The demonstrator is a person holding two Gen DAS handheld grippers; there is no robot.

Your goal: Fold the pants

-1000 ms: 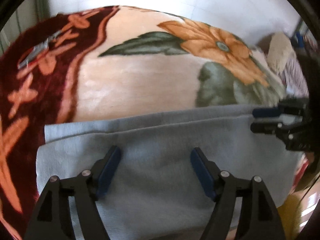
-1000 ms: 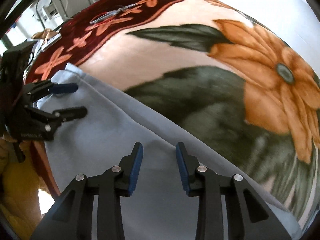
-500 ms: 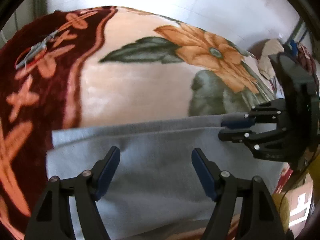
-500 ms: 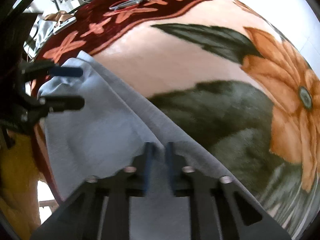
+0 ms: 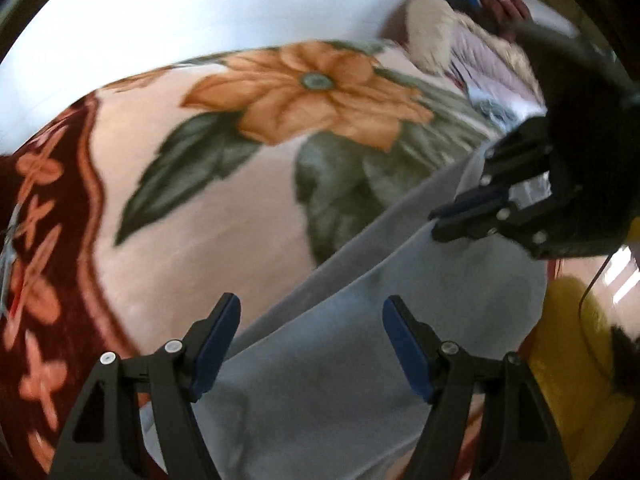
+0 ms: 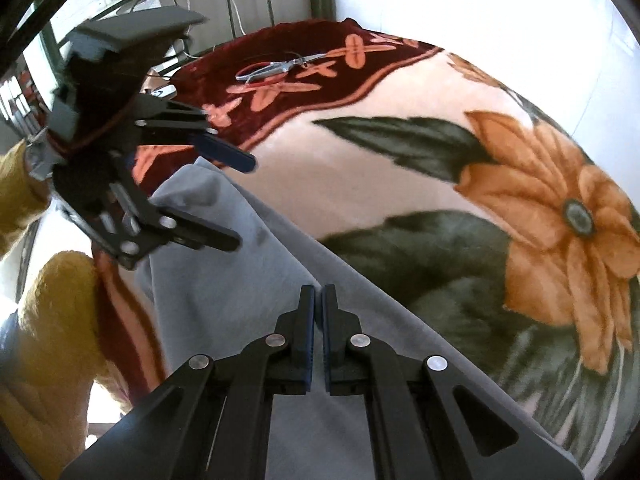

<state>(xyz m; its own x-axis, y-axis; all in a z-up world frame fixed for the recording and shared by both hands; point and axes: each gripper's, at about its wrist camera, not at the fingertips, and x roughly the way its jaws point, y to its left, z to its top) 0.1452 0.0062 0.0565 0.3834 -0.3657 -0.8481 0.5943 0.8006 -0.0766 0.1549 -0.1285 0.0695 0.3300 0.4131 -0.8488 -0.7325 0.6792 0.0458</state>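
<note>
The right gripper [image 6: 319, 300] has just closed its jaws, pinching the grey pants [image 6: 224, 280] at lower centre; the left gripper [image 5: 311, 328] hangs open above them on the floral blanket [image 5: 224, 216].

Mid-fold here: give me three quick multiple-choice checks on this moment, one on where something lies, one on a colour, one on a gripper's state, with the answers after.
1. Where do the scissors lie?
A. on the dark red border of the blanket
B. on the pants
C. on the orange flower

2. What colour are the pants?
A. yellow
B. light grey-blue
C. dark green

3. How does the right gripper stand?
A. wide open above the cloth
B. out of view
C. shut on the pants

Answers:
1 A, the right wrist view shows them on the red band far from the cloth.
2 B, both views show pale grey-blue fabric.
3 C, its jaws have just been closing and now pinch a fold of the fabric, while the left gripper stays open.
</note>
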